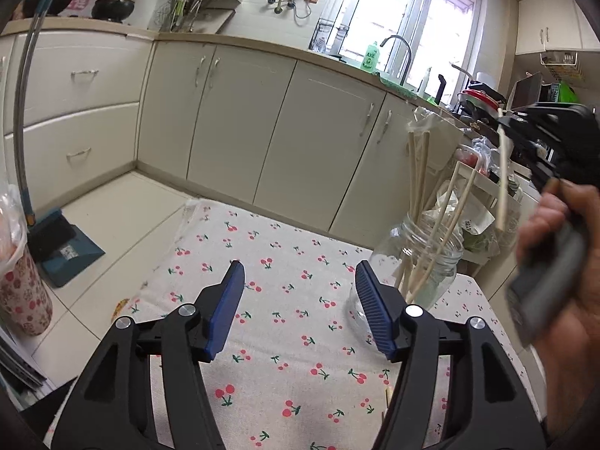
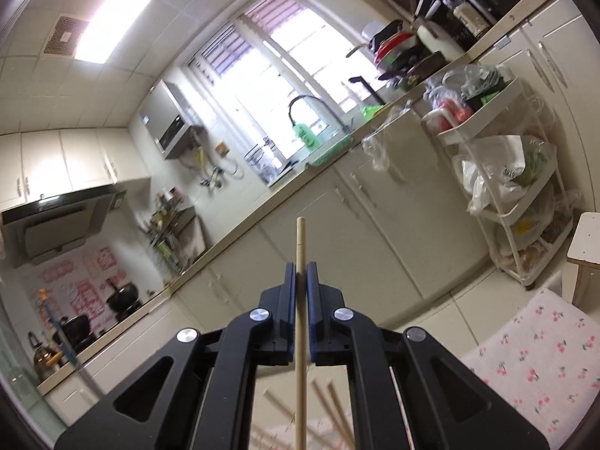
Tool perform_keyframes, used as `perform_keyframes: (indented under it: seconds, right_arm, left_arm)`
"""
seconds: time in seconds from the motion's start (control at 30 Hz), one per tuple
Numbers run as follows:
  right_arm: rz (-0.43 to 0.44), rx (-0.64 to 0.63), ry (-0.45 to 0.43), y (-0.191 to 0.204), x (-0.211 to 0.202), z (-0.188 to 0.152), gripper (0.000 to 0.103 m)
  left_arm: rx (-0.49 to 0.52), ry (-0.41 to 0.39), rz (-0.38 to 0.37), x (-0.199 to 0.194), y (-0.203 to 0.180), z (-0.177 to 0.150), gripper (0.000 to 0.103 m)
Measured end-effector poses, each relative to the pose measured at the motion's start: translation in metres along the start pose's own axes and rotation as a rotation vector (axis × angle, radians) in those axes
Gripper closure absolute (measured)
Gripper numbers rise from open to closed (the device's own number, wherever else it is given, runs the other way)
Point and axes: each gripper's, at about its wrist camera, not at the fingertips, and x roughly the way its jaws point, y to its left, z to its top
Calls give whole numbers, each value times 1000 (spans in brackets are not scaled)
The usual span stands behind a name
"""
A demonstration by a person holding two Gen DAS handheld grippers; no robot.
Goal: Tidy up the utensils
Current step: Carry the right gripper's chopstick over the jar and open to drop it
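A clear glass jar [image 1: 427, 262] stands on the cherry-print tablecloth [image 1: 285, 337] and holds several wooden chopsticks [image 1: 418, 172]. My left gripper [image 1: 300, 288] is open and empty, low over the cloth, just left of the jar. My right gripper [image 2: 300, 281] is shut on a single wooden chopstick [image 2: 300, 247]. In the left wrist view the right gripper [image 1: 525, 127] holds that chopstick [image 1: 502, 187] upright, above and right of the jar. More chopsticks [image 2: 333, 405] show blurred below the right gripper.
Cream kitchen cabinets [image 1: 262, 120] run behind the table. A white trolley [image 2: 510, 172] with bags stands at the right. A dustpan [image 1: 63, 247] and a floral bin [image 1: 22, 292] stand on the floor at the left. A wooden stool [image 2: 585, 247] stands by the table.
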Motion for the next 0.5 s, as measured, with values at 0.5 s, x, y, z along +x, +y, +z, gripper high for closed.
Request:
perform_keyframes:
  seconds: [0.5]
  right_arm:
    - [-59,-89,50,-9,3,-48,97]
  left_arm:
    - [-14,19,5,8,-1,2,40]
